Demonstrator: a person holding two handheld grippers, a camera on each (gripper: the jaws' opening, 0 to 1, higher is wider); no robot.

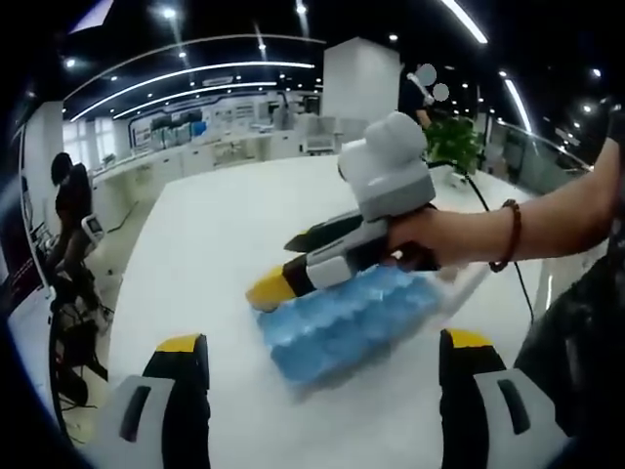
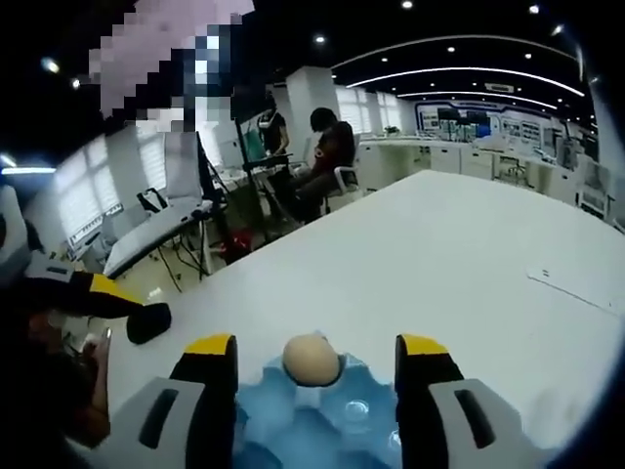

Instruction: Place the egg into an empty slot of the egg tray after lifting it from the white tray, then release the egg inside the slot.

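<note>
One egg (image 2: pixel 312 358) sits in a slot at the edge of the blue egg tray (image 2: pixel 312 420) between the parted jaws of the right gripper (image 2: pixel 314 363); placement looks complete. Near the tray, the left gripper (image 1: pixel 322 344) hovers with jaws apart, empty.

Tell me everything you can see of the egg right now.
The egg is pale beige, smooth and whole-looking, sitting in a cup at the edge of the blue egg tray. Its lower part is hidden by the cup. It lies between the right gripper jaws, which stand apart on either side without touching it.
</note>
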